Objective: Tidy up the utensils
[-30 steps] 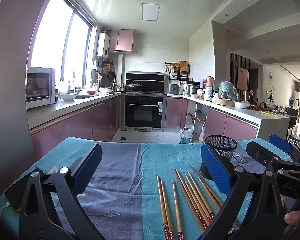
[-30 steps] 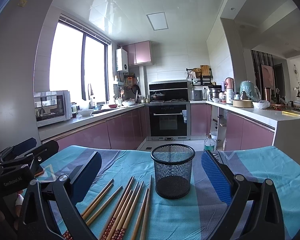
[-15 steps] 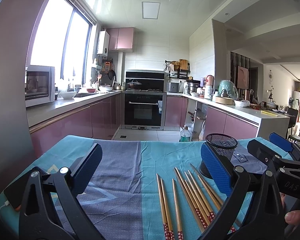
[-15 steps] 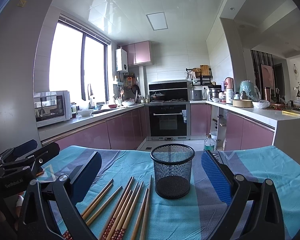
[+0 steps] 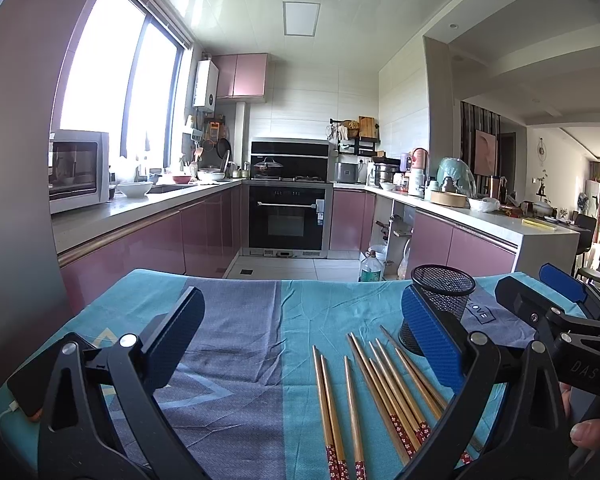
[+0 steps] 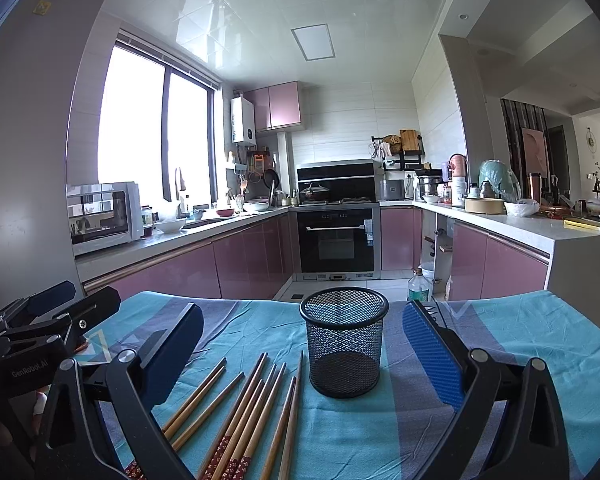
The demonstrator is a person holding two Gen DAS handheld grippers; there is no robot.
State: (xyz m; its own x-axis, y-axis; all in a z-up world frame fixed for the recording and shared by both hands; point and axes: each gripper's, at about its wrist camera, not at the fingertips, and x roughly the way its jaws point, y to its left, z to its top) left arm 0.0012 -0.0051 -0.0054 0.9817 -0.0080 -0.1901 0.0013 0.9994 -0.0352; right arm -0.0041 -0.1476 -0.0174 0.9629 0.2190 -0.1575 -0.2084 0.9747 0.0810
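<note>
Several wooden chopsticks (image 5: 380, 388) with red patterned ends lie side by side on the blue cloth; they also show in the right wrist view (image 6: 252, 412). A black mesh cup (image 6: 344, 340) stands upright and empty just right of them; in the left wrist view the cup (image 5: 446, 292) is partly hidden behind my right finger. My left gripper (image 5: 300, 340) is open and empty above the cloth, left of the chopsticks. My right gripper (image 6: 300, 348) is open and empty, with the cup and chopsticks between its fingers' lines.
The table carries a blue and grey striped cloth (image 5: 240, 320). The other gripper shows at each view's edge: the right one (image 5: 556, 320), the left one (image 6: 40, 328). Beyond the table's far edge are pink kitchen cabinets, an oven (image 6: 336, 240) and a bottle (image 6: 418, 284) on the floor.
Almost nothing moved. The left wrist view has shifted very slightly; both grippers stay open and the chopsticks and cup lie as before.
</note>
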